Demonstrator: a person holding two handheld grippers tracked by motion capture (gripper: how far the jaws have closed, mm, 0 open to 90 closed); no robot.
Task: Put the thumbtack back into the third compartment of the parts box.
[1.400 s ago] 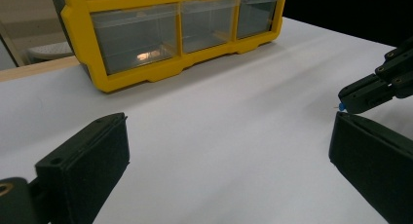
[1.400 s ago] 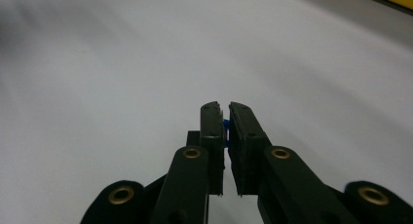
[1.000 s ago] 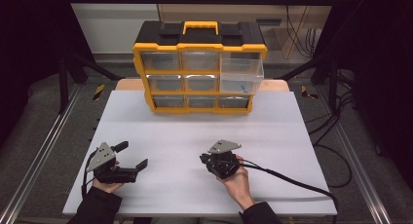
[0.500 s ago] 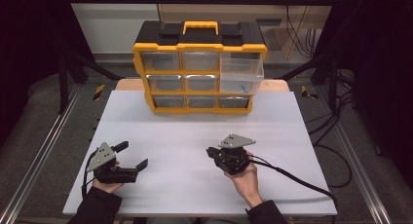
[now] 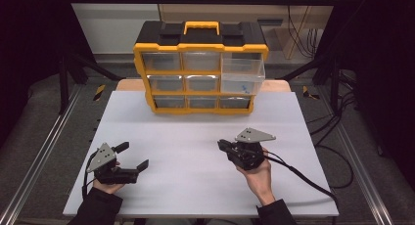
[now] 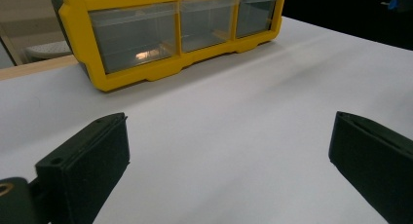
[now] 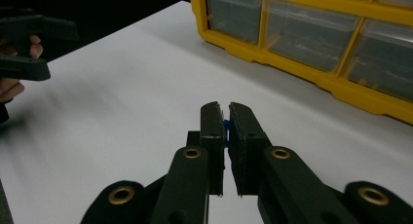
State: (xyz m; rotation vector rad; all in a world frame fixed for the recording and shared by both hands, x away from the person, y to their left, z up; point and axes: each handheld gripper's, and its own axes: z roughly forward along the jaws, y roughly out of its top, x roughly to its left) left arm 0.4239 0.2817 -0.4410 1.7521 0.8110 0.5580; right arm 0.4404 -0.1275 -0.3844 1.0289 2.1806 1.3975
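1. The left tongs (image 5: 131, 156) are at the left of the worktop (image 5: 195, 137), near its front edge, held by the left hand (image 5: 105, 185). Their jaws stand wide apart and hold nothing; in the left gripper view only bare white worktop lies between them.
2. The organizer (image 5: 200, 68), yellow with a black top and a yellow handle, stands at the back of the worktop, in the middle. It has clear drawers in three rows.
3. One drawer (image 5: 242, 76), at the right side of the organizer, is pulled out toward the person. Small blue things lie inside it, too small to tell more.
4. The right tongs (image 5: 224, 146) are at the right of the middle, well apart from the left tongs and in front of the organizer. The right hand (image 5: 257, 173) holds them with the tip toward the left.
5. In the right gripper view the jaws are nearly together and pinch a small blue piece (image 7: 225, 131) between them. What this piece is, I cannot tell.
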